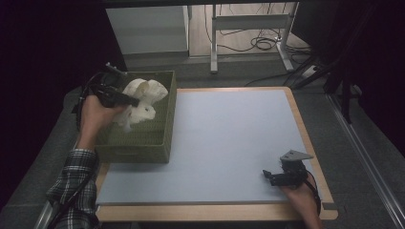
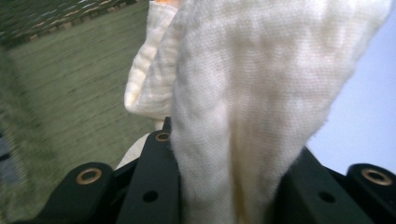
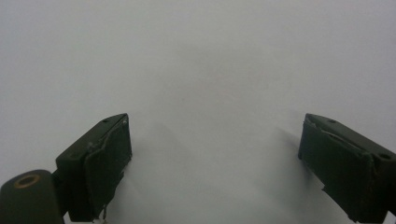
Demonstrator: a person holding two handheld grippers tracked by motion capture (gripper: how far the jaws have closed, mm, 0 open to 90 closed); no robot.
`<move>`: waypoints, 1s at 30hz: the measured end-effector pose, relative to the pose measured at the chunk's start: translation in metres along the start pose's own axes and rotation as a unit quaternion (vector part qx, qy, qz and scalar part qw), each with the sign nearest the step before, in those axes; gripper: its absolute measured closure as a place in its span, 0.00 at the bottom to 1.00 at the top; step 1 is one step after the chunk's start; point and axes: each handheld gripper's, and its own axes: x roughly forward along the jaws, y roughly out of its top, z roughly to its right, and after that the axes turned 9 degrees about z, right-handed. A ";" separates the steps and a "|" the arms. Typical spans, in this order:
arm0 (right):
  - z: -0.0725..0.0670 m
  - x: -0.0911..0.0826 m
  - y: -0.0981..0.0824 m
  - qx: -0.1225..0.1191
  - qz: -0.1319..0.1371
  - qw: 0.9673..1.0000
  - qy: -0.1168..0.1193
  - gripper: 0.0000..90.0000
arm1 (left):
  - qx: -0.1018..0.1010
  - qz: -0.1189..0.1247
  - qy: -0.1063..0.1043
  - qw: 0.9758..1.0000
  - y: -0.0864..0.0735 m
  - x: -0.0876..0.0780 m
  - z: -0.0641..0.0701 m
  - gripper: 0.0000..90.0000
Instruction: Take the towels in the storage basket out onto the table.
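Your left gripper [image 1: 136,102], upper left of the high view, is clamped on a white cloth [image 1: 143,100] held over the green woven basket [image 1: 143,143]; cloth fills the space between its jaws. Your right gripper [image 1: 268,175], lower right, rests on the grey table mat [image 1: 229,138], jaws wide apart, holding nothing.

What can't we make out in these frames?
- Basket floor: high view, hidden by the cloth and the near wall.
- Left claw pads: left gripper view, covered by cloth pinched between the jaws.
- Cloth's full shape: bunched in the high view, cut off by the top edge in the left gripper view.
- Right claw, open: its view looks at blank mat, no texture.
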 end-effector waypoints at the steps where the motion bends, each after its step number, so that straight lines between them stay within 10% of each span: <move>1: 0.000 0.000 0.000 0.001 0.000 1.000 0.000 0.11 | 0.010 0.002 -0.005 1.000 0.004 0.002 0.009 0.83; 30: 0.000 0.000 0.000 0.000 -0.001 1.000 0.002 0.11 | 0.104 -0.024 -0.103 0.989 0.044 0.103 0.125 0.82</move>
